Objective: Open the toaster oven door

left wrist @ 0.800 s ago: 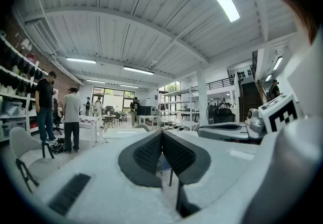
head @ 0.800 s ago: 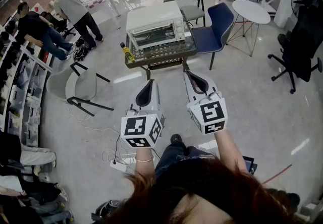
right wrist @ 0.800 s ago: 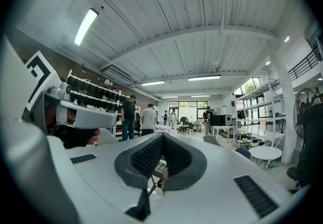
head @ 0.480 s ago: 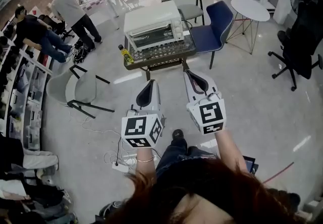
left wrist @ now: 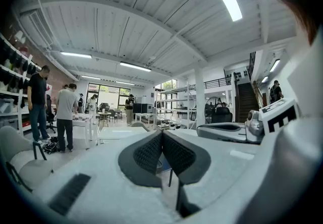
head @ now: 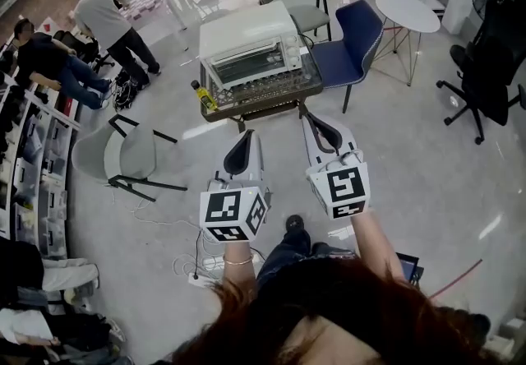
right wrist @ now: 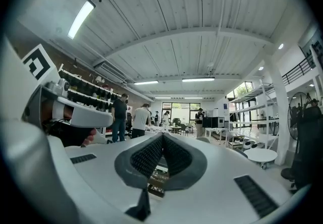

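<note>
Where toaster oven (head: 246, 36) sits — dark table (head: 256, 107).

On table (head: 256, 111), toaster oven (head: 251, 41) w/ door (head: 246, 66) shut, nr blue chair (head: 352, 47).

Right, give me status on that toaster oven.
Both shut and empty: left claw, right claw, short of the table. On it, toaster oven, door shut, untouched. At its left corner, yellow bottle, clear of the door.

The toaster oven (head: 249, 49) and its table (head: 263, 109) now sit slightly nearer
</note>
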Action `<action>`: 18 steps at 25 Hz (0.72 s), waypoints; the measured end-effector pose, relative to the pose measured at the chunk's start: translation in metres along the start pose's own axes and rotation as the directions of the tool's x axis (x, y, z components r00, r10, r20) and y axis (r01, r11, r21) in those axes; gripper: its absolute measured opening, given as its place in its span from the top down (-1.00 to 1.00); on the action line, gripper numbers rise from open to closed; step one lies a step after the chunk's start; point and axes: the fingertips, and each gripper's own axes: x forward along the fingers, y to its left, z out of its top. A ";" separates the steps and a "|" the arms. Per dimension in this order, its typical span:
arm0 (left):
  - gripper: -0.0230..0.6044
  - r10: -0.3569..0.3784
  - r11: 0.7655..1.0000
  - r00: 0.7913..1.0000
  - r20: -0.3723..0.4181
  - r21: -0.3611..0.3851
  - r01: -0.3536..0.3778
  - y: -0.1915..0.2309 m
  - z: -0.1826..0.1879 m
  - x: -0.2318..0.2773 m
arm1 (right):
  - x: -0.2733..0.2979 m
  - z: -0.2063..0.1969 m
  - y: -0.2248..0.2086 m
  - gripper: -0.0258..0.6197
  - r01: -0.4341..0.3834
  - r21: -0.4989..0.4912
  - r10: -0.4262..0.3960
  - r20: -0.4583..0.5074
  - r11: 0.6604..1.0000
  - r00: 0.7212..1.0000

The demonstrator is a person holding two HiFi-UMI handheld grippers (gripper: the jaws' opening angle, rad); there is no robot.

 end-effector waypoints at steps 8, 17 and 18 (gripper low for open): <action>0.88 -0.026 1.000 1.000 0.006 -0.002 0.026 0.038 0.001 0.025 | 0.044 -0.004 0.008 0.92 0.014 -0.015 -0.014 -0.013 1.000 1.000; 0.88 -0.052 0.999 0.998 0.018 0.004 0.052 0.076 0.011 0.041 | 0.086 0.001 0.021 0.92 0.030 -0.018 -0.030 -0.020 0.999 0.999; 0.88 -0.056 0.998 0.998 0.023 0.005 0.056 0.079 0.011 0.042 | 0.090 0.002 0.023 0.92 0.031 -0.019 -0.031 -0.019 0.999 0.999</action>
